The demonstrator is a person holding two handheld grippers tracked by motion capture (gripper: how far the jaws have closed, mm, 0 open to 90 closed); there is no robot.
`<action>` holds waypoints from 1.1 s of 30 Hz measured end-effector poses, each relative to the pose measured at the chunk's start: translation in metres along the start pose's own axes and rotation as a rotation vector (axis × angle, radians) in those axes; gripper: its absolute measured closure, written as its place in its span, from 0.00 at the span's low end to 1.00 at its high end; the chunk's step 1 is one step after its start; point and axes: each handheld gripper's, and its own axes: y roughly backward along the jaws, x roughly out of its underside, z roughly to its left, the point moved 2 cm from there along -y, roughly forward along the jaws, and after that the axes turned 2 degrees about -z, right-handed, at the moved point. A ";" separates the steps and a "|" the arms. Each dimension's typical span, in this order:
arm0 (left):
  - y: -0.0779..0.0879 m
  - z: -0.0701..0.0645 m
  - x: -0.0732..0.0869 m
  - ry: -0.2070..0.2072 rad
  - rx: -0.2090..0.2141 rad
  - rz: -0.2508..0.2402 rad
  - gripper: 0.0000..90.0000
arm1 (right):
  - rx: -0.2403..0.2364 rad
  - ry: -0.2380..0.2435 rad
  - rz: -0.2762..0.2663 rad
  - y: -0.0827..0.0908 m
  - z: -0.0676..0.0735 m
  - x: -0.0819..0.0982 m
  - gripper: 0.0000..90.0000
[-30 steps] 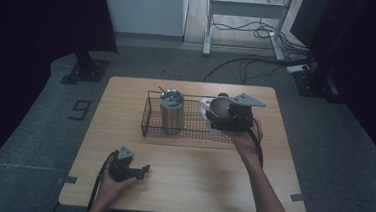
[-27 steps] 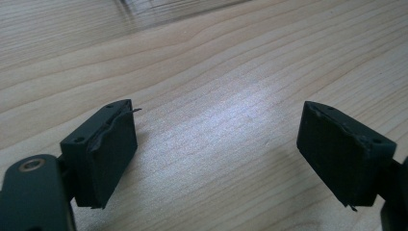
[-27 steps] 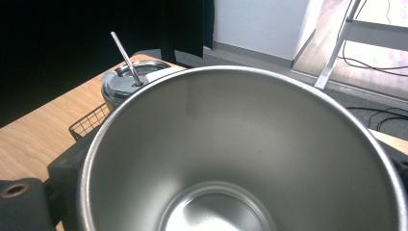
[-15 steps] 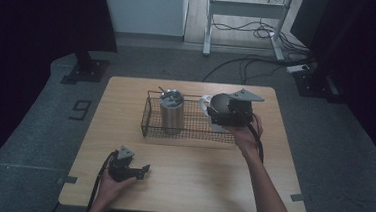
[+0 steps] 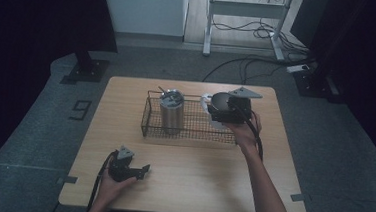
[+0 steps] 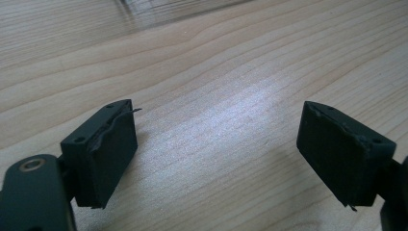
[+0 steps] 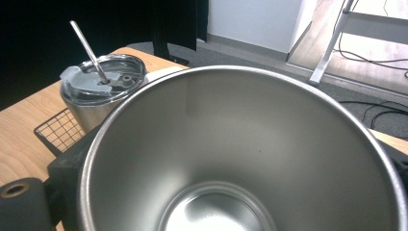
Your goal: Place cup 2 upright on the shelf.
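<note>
My right gripper [image 5: 219, 107] is shut on an open steel cup [image 5: 221, 101] and holds it over the right end of a black wire basket [image 5: 189, 134]. In the right gripper view the cup's [image 7: 231, 144] empty inside sits between my jaws. A lidded steel tumbler [image 5: 170, 110] with a metal straw [image 7: 87, 45] stands upright in the basket's left half. My left gripper [image 5: 143, 171] rests on the wooden table [image 5: 195, 186] near the front left. In its own view my left gripper [image 6: 216, 149] is open over bare wood.
Something white [image 5: 205, 102] shows beside the cup at the basket's right end; I cannot tell what it is. Beyond the table stand a metal frame [image 5: 243, 9] and floor cables [image 5: 249, 65]. A dark stand base [image 5: 86, 69] sits at the left.
My right gripper has carried the steel cup a little farther from me over the basket's right end. The left gripper has stayed where it was.
</note>
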 end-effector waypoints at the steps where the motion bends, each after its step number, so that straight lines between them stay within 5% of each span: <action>1: 0.000 0.000 0.000 0.000 -0.001 0.000 0.16 | 0.001 -0.001 0.002 -0.001 -0.001 0.000 0.07; 33: 0.000 0.000 0.000 0.002 0.000 0.001 0.16 | 0.036 -0.040 0.065 -0.036 -0.023 0.027 0.07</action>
